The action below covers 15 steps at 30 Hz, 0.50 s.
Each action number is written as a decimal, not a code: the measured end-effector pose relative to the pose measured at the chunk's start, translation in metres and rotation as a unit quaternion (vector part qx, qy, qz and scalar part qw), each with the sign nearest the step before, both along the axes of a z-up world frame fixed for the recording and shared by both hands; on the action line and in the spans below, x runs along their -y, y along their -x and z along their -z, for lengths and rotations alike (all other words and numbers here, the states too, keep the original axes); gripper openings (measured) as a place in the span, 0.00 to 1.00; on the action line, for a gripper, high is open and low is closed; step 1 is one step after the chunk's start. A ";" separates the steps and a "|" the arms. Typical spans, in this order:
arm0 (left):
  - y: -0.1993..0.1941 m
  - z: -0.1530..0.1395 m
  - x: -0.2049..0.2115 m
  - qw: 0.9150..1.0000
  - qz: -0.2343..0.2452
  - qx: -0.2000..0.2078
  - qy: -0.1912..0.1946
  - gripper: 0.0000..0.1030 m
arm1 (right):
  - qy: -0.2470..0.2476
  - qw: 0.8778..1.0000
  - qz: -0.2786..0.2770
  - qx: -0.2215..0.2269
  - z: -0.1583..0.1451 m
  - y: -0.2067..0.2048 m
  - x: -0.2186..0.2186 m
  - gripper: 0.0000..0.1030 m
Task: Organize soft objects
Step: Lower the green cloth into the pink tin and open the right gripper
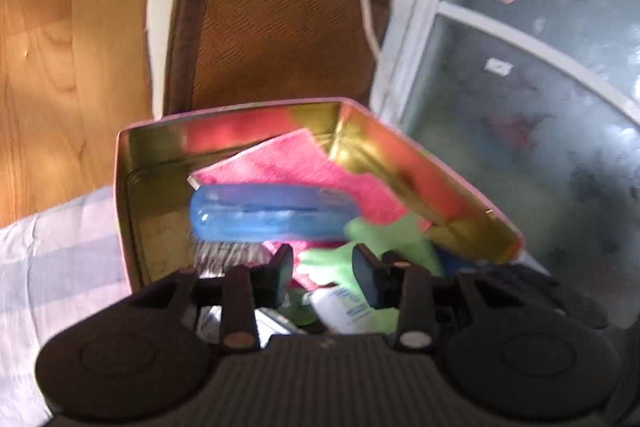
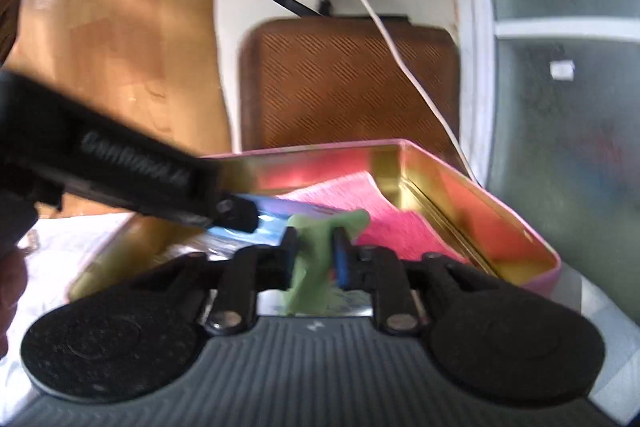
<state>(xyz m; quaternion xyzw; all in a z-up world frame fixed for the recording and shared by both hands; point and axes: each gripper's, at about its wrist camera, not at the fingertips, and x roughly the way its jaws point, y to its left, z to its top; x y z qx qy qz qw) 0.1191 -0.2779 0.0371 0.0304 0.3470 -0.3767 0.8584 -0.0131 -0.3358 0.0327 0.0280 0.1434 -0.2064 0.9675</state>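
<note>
Over the gold-lined tin (image 1: 132, 167), my right tongs (image 2: 314, 255) pinched the green soft piece (image 2: 312, 267) to lower it beside the pink cloth (image 1: 304, 163), while my left tongs (image 1: 324, 271) hung slightly parted, empty, above the blue brush (image 1: 272, 215).

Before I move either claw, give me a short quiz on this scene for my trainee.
1. True or false: the pink cloth lies inside the tin.
2. What sits between the fingers of the right claw? A a sock; B the green soft item; C a sponge.
3. Fill in: the brush in the tin has a ____ handle.
Key: 1 true; 2 B; 3 blue.
</note>
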 end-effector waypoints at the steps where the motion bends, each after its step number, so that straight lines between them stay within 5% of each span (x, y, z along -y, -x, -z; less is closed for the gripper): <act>1: 0.000 0.003 -0.002 1.000 -0.001 -0.005 0.001 0.33 | -0.006 1.000 0.000 0.009 0.000 0.005 0.003 0.38; 15: 0.037 -0.014 -0.054 0.996 -0.050 0.058 -0.036 0.39 | -0.013 0.999 -0.019 0.049 -0.003 0.041 -0.031 0.46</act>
